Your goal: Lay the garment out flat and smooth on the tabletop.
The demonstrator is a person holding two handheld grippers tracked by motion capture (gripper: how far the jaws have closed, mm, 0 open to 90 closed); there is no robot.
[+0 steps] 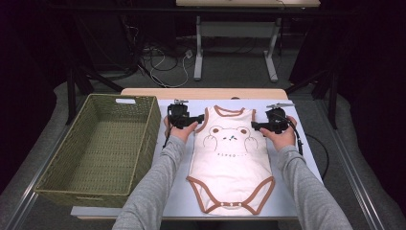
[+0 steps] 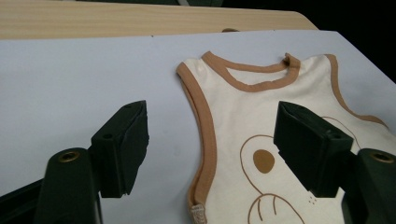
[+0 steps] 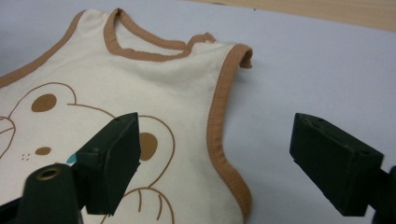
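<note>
Bodysuit (image 1: 232,160): soft matt cream cloth, brown ribbed trim. Basket (image 1: 103,148): rough woven green fibre. Tabletop (image 1: 306,143): smooth matt pale sheet over wood. Jaws: matt black plastic.

Your bodysuit (image 1: 230,158) lies flat on the counter (image 1: 306,158), basket (image 1: 103,143) to its left, left tool (image 1: 200,119) and right tool (image 1: 255,126) flanking its armholes.
</note>
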